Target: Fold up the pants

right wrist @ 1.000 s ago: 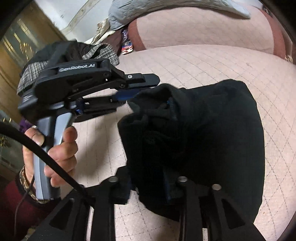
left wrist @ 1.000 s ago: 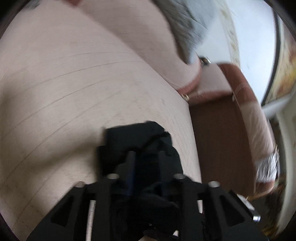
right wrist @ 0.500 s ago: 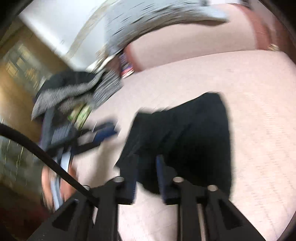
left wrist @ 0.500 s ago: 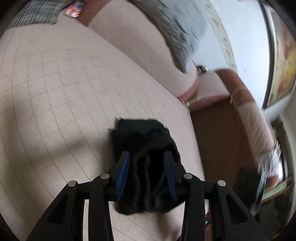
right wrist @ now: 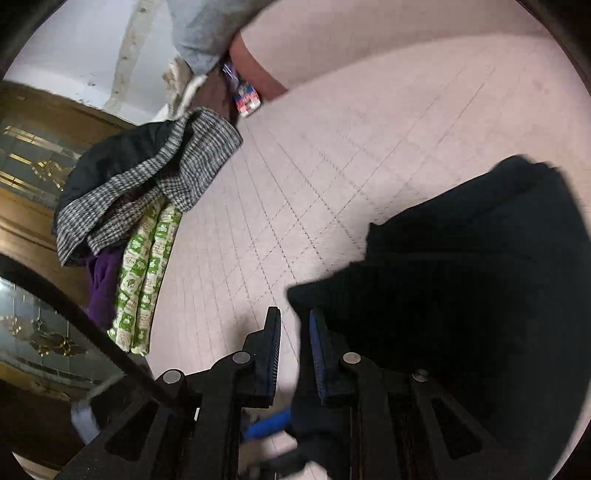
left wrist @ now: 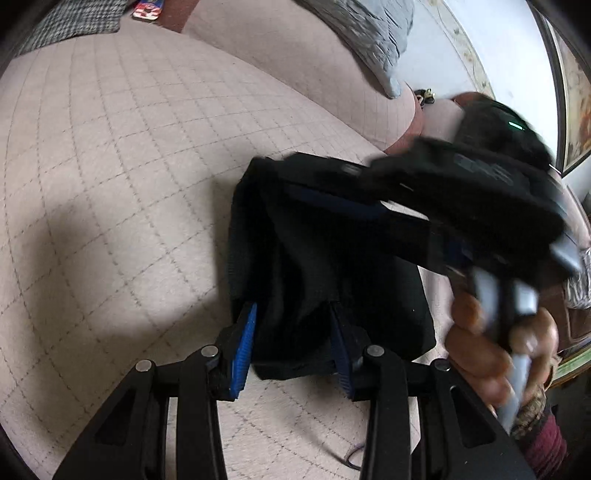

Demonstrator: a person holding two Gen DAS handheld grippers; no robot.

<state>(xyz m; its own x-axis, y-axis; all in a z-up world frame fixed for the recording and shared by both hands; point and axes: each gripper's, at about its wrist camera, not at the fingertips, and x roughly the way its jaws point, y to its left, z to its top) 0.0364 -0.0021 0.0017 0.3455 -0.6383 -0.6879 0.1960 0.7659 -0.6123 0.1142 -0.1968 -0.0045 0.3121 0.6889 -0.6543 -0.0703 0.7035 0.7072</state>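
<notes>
The black pants lie folded into a small bundle on the pink quilted bed. My left gripper is open, its blue-padded fingers astride the near edge of the bundle without gripping it. In the left wrist view the right gripper's body hovers blurred over the bundle's far right side, held by a hand. In the right wrist view my right gripper is open and empty, with the pants just to its right.
A pile of clothes, checked grey, black, purple and green-patterned, lies at the bed's left edge. A grey blanket drapes the pink headboard. A small colourful packet sits near the headboard. A wooden cabinet stands beyond.
Both grippers have let go of the pants, which now lie on the bed. The right gripper has swung left and back across the bundle. The left gripper has drawn back slightly.
</notes>
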